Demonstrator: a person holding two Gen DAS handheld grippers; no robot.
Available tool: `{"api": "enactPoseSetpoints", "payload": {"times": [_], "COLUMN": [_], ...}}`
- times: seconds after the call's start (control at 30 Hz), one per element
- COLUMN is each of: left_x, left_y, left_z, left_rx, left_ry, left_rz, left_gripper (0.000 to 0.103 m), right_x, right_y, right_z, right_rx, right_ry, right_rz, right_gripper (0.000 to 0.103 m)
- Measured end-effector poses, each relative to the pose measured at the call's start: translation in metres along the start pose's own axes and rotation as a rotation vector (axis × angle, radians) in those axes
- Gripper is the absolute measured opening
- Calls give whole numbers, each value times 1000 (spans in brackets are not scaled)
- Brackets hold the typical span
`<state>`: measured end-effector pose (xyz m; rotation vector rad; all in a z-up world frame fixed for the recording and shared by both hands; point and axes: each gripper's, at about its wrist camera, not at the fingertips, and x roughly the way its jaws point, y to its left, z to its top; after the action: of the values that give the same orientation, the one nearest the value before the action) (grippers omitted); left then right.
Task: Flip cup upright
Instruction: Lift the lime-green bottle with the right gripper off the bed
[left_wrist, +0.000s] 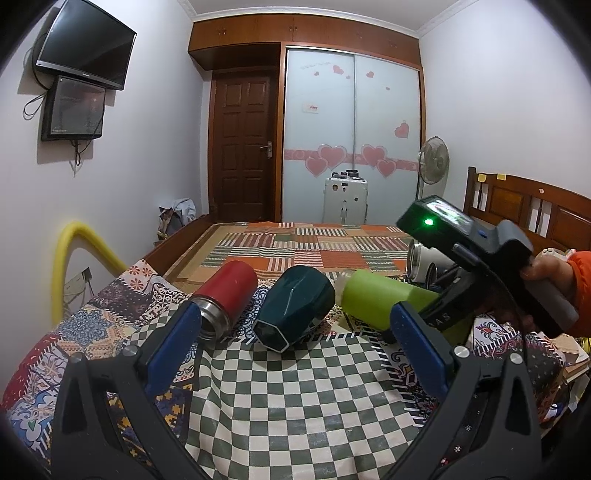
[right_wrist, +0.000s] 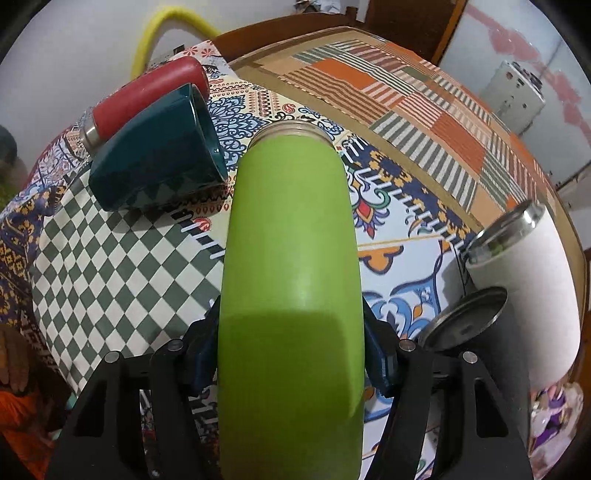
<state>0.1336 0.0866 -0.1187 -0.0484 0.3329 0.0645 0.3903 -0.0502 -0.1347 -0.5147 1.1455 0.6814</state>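
My right gripper (right_wrist: 291, 354) pinches the green cup (right_wrist: 291, 258) low; left gripper (left_wrist: 295, 347) spread; smooth wall may slip when tilted

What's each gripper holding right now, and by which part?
Right tongs clamp the green cup across its body near the closed base end, mouth pointing away. Left tongs are open and hold nothing.
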Motion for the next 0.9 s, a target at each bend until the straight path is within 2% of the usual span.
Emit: {"api": "enactPoseSetpoints", "payload": {"times": [0.23,0.43,0.73,0.9], "left_x": [-12,-28,-41,-37], "left_y": [3,8,18,18], "left_z": [3,4,-9,-17], "left_rx": [-6,-15,-21,-16], "left_ry": [8,18,69,100], "left_rz": [17,33,38,33], "left_gripper": [103,103,103,103], "right_x": [-34,-60,-48,-31], "right_y": [18,50,82,91], "right_z": [-28,-55,-63,-61], "right_rx": [19,3,-67,-90], "right_ry": [-60,-110,-91,-45], "right_rz": [-38,-26,44,46], "right_gripper": [61,61,61,61]}}
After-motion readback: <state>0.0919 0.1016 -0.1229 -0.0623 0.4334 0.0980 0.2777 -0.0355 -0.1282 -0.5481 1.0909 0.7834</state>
